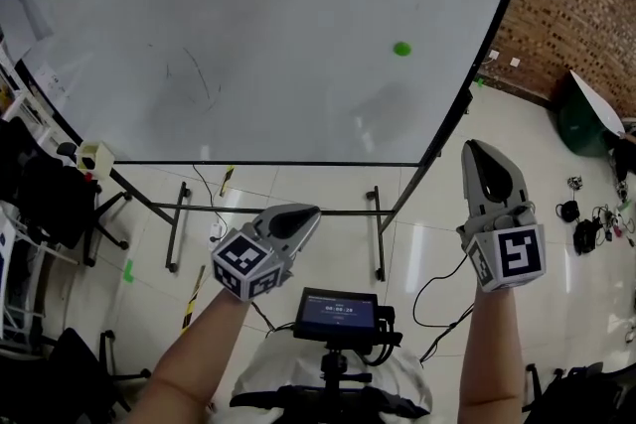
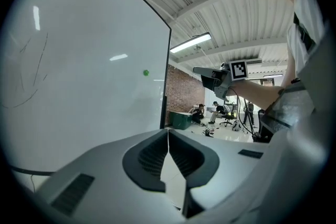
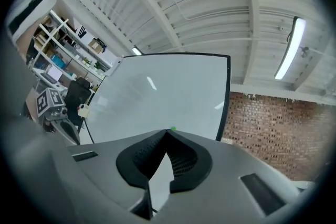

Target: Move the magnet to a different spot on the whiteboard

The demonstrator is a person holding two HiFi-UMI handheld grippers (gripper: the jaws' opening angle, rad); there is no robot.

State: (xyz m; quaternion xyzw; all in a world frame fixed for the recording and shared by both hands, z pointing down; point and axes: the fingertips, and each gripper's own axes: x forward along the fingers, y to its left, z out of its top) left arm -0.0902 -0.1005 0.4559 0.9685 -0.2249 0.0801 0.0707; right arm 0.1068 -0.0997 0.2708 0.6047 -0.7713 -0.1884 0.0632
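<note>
A small green magnet point(image 1: 401, 49) sticks to the right part of the whiteboard point(image 1: 248, 35); it also shows as a green dot, the magnet point(image 2: 146, 73), in the left gripper view, and the magnet point(image 3: 172, 129) peeks just above the tips in the right gripper view. My right gripper point(image 1: 481, 151) is held up in front of the board's lower right corner, well short of the magnet, shut with nothing between its jaws. My left gripper point(image 1: 309, 213) hangs lower, below the board's bottom edge, shut and empty.
The whiteboard stands on a black metal frame point(image 1: 378, 233) over a tiled floor with cables. A brick wall point(image 1: 576, 5) rises to the right. Shelving and dark chairs point(image 1: 40, 194) crowd the left. A small screen point(image 1: 338, 313) is mounted near my body.
</note>
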